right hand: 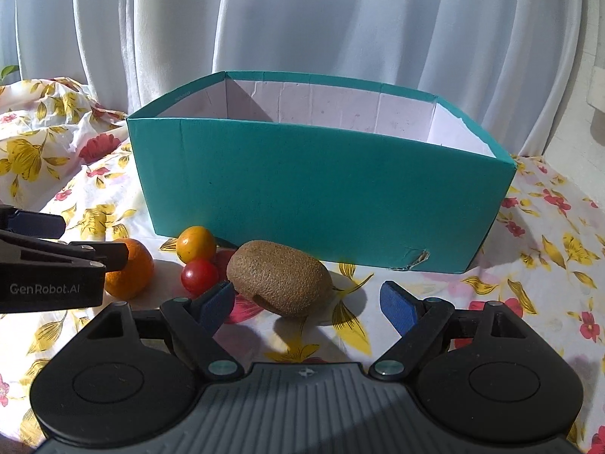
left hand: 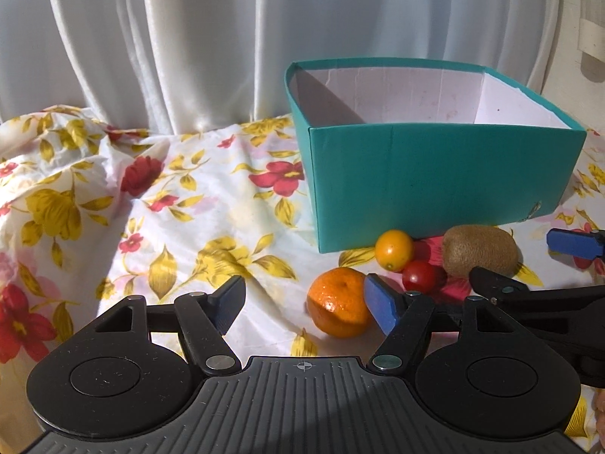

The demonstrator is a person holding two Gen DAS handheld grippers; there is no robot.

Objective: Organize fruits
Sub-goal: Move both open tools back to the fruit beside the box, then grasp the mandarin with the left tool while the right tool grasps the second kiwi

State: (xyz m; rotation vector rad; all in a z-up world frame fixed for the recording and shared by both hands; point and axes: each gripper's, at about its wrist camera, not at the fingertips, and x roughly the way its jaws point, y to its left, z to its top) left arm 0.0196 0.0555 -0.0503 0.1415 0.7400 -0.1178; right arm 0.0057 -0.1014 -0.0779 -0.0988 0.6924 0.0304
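Several fruits lie on the floral cloth in front of a teal box [left hand: 435, 181] [right hand: 321, 196] that is open at the top and white inside. My left gripper [left hand: 306, 302] [right hand: 92, 240] is open, and a tangerine [left hand: 338, 302] [right hand: 132, 276] sits just inside its right blue pad [left hand: 382, 302]. My right gripper [right hand: 308, 304] [left hand: 529, 265] is open around a brown kiwi [right hand: 280, 278] [left hand: 480, 251], which lies close to its left pad [right hand: 217, 302]. A small yellow-orange fruit [left hand: 394, 249] [right hand: 196, 244] and a red cherry tomato [left hand: 421, 276] [right hand: 198, 276] lie between tangerine and kiwi.
A floral cloth [left hand: 170, 208] [right hand: 529, 265] covers the surface and is bunched up at the far left. White curtains [left hand: 189, 38] [right hand: 340, 19] hang right behind the box. The box's near wall has a small tear [right hand: 418, 257] at its lower right.
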